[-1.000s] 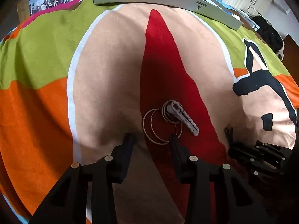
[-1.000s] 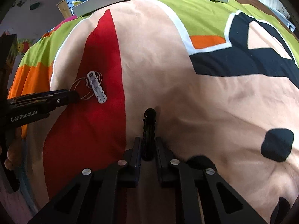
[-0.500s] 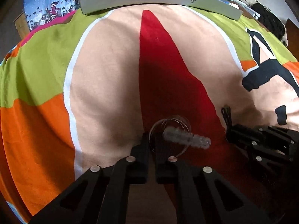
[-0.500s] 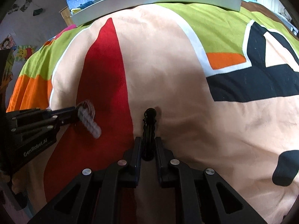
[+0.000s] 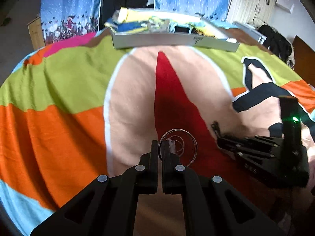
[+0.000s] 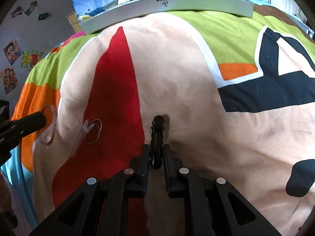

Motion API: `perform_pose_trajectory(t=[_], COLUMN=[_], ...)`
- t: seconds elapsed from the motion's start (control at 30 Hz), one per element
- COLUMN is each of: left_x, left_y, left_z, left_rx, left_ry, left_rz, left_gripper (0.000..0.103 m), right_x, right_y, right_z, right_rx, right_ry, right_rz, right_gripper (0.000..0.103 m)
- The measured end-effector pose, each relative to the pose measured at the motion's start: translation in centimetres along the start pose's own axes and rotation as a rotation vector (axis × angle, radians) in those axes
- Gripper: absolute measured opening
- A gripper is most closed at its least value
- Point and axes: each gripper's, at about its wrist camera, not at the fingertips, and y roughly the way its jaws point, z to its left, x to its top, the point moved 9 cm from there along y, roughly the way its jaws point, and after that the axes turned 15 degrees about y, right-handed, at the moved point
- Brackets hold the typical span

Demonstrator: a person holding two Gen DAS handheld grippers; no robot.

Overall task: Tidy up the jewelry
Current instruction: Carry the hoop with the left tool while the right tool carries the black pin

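Bright bedspread lies bare up to the grey tray; left gripper pinches seemingly a wire-looped clip, right gripper pinches a black clip.

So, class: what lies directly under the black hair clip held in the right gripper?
Under the black hair clip only the peach part of the bedspread shows, with the clip's shadow. The right gripper hides the clip's rear end and the cloth beneath.
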Motion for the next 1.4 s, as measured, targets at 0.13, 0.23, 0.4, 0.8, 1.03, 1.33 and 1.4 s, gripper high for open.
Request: perform_pose_trajectory(t=[0.13, 0.23, 0.4, 0.8, 1.03, 1.33, 1.4], left_x=[0.5, 0.2, -0.1, 1.3, 3.1, 9.6, 11.5], left_y=[-1.0, -0.8, -1.1, -3.0, -3.7, -3.6, -3.2], left_z=[-1.7, -2.3, -2.0, -0.6, 0.3, 0.9, 1.5], left_rx=[0.021, 0.034, 0.038, 0.041, 0.046, 0.083, 0.105], left_ry=[0.017, 0.006, -0.029, -0.122, -0.182, -0.17, -0.175], left_rz=[-0.005, 0.011, -0.003, -0.124, -0.175, -0.233, -0.245], left_gripper=[0.001, 0.001, 0.001, 0.001, 0.001, 0.001, 0.001], right_x=[-0.1, -0.3, -0.6, 0.3, 2.7, 9.3, 11.9], right_y=[-0.9, -1.4, -2.1, -4.8, -8.0, -10.8, -11.2], right_z=[0.4, 1.0, 2.1, 3.9, 4.6, 4.2, 4.1], right_rx=[0.036, 0.054, 0.07, 0.14, 0.204, 0.26, 0.273], right_ry=[0.003, -0.013, -0.053, -0.076, -0.047, -0.013, -0.006], right_rz=[-0.011, -0.02, -0.041, -0.14, -0.262, -0.407, -0.451], right_gripper=[0.013, 0.013, 0.013, 0.013, 0.013, 0.013, 0.013])
